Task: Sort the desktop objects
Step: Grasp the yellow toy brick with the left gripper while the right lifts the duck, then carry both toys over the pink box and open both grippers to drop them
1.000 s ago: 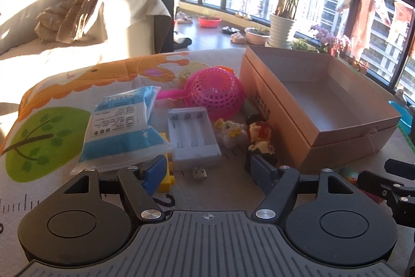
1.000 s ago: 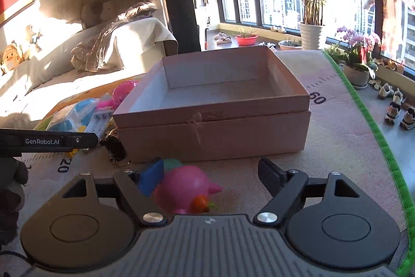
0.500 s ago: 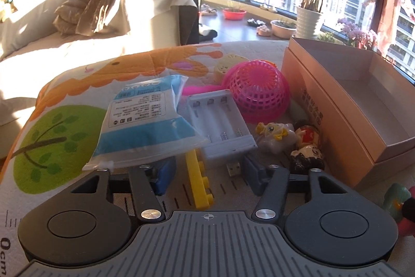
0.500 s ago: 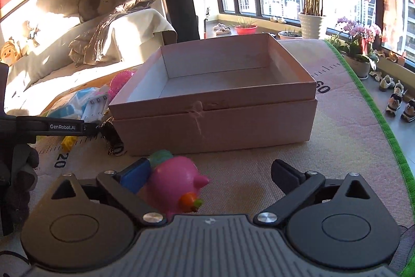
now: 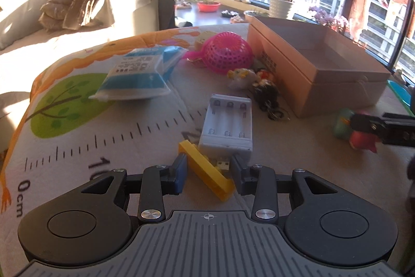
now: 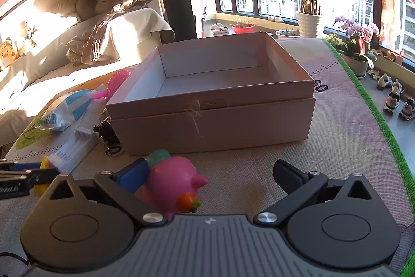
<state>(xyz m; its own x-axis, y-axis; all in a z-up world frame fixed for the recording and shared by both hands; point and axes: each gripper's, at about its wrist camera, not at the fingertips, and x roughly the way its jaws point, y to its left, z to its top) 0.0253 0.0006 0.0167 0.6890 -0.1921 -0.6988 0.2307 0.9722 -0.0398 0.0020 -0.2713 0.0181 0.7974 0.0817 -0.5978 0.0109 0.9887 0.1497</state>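
I am closing my left gripper [image 5: 208,174] around a yellow building block [image 5: 207,174] lying slantwise on the bench [image 5: 116,142]; the block is sitting between the fingers [image 5: 179,173], though I cannot quite tell whether the pads are pressing on it yet. Just beyond the block, a white battery charger [image 5: 228,125] is lying with its USB plug [image 5: 223,162] pointing back toward me, touching or nearly touching the block.

My right gripper [image 6: 215,173] is spreading its fingers wide. A pink pig toy [image 6: 175,182] is resting on the mat between them, up against the blue left pad and well apart from the right one, with a small teal toy [image 6: 158,156] just behind it.

The cardboard box [image 6: 212,105] is standing open on the bench directly ahead of my right gripper, its lid nested beneath it, and its inside is showing only bare floor and walls. Beside its left wall a dark keychain figure [image 6: 107,133], a small white-and-yellow toy [image 5: 240,74] and a pink mesh basket [image 5: 228,52] turned dome-up are lying on the mat. Left of those, a blue-and-white wipes pack [image 5: 137,74] is lying flat.
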